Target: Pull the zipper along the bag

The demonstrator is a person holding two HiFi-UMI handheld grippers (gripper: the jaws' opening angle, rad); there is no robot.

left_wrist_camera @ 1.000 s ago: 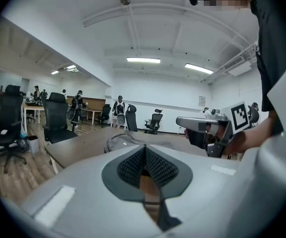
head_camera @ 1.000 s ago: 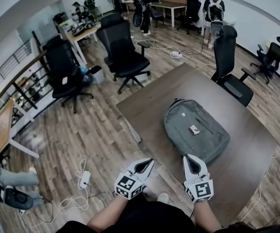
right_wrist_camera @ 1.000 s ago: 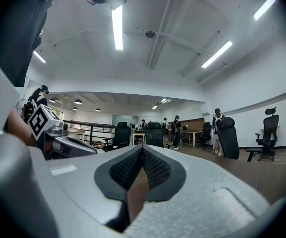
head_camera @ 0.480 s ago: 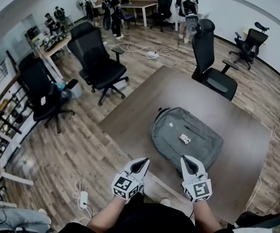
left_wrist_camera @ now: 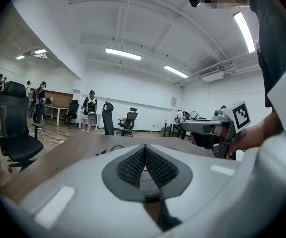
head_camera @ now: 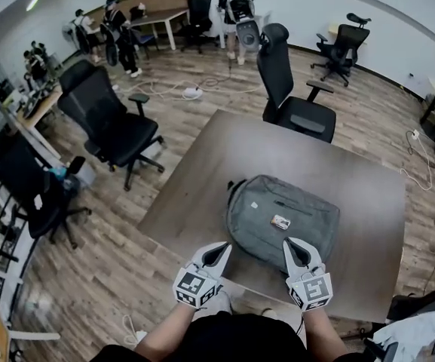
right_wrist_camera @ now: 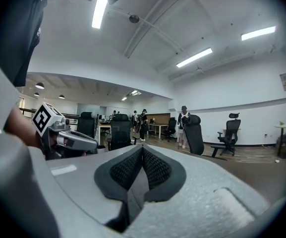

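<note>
A grey backpack lies flat on the brown table, with a small tag on its front and its handle toward the far left. My left gripper hovers at the table's near edge, just left of the bag, jaws shut with nothing in them. At the bag's near edge my right gripper is also shut and empty. In the left gripper view the left gripper has its pads together, with the table top beyond. The right gripper looks the same in the right gripper view.
A black office chair stands at the table's far side and two more to the left on the wood floor. Cables and a power strip lie on the floor. People stand by desks at the back.
The head view has swung so the table and bag sit nearer and more central. Both grippers now reach the table's near edge, close to the bag. Jaws stayed shut.
</note>
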